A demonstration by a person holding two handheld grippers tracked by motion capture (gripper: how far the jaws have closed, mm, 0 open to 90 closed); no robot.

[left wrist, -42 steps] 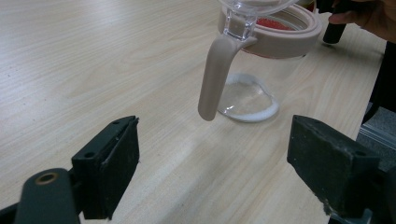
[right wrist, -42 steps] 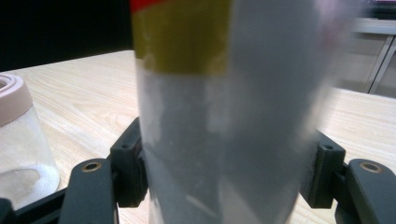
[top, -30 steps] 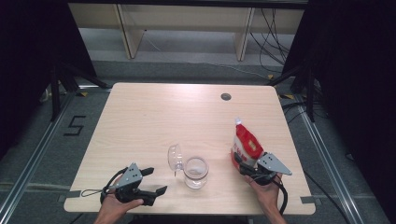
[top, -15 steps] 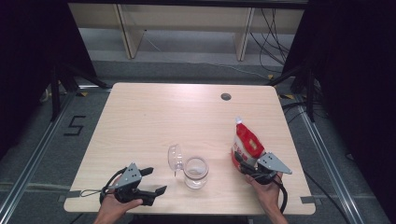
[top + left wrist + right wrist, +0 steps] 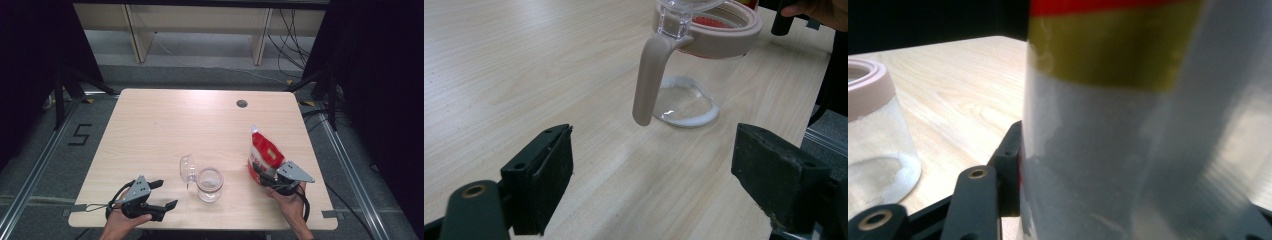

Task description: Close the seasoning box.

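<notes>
Pouch (image 5: 264,152) and jar (image 5: 209,183) are the two things in play here, so take them across the table (image 5: 165,125) from your left. Your left gripper (image 5: 161,194) lies low near the table's near left corner, your hand around its body and its cable looped beside it; its jaws stand wide apart with nothing between them, and in the left gripper view the bare wood shows between the two black pads (image 5: 544,172). Just ahead of those jaws in that view stands the clear jar with its pinkish rim and a handle (image 5: 650,75) hanging down the side that faces you. In the high view the jar sits near the front edge, about midway across, with its clear hinged lid (image 5: 187,168) tipped up and open on its left side. To the right of the jar, a little apart from it, the red and white pouch stands upright. Your right gripper (image 5: 261,174) meets the pouch at its lower part; its jaws have just been closing with the pouch between them, and in the right gripper view the left jaw lies against the pouch wall (image 5: 1128,150), which bulges close to the lens. Whether the pads are truly pressing on it yet I cannot tell. A dark round hole (image 5: 242,103) marks the far right part of the table.
</notes>
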